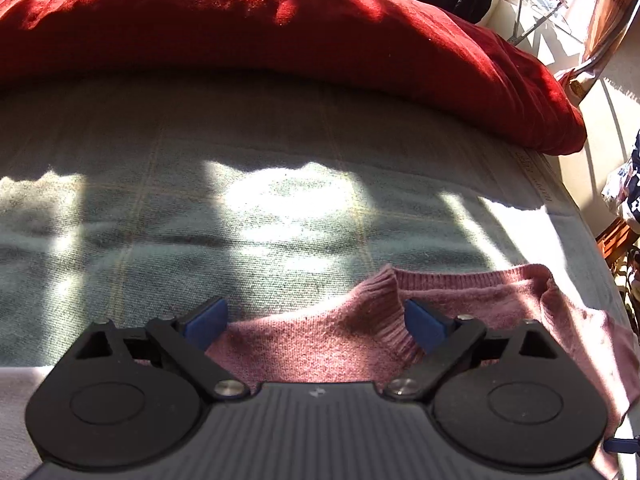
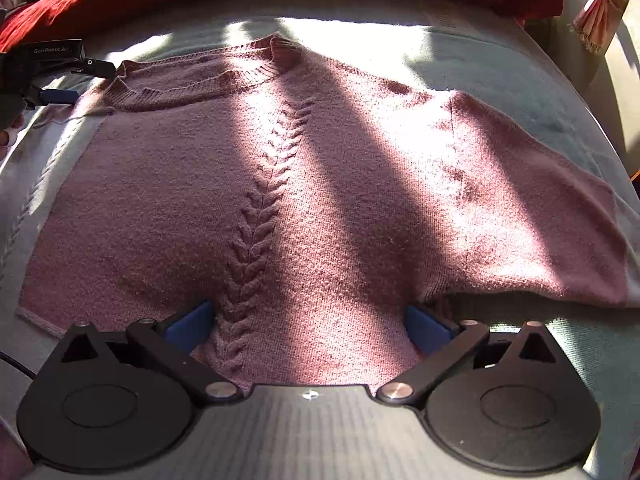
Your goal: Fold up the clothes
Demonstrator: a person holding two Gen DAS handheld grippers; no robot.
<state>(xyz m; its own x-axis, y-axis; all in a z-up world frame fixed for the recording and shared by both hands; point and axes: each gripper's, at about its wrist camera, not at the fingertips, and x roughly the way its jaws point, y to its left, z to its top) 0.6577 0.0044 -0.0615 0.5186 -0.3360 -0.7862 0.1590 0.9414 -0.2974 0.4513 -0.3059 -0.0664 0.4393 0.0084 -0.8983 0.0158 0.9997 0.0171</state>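
Pink and cable-knit, the sweater [image 2: 320, 184] lay spread flat on the pale green blanket [image 1: 240, 200], below the red cover [image 1: 280, 20]. At its collar the left gripper [image 1: 316, 322] hung with jaws apart, and at its hem the right gripper [image 2: 310, 324] was likewise spread wide, clamping nothing.

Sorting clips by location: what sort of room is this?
Probably a bedroom: a pink sweater lies flat on a blanket-covered bed, a red cover is heaped behind, and a curtain hangs at a sunny window.
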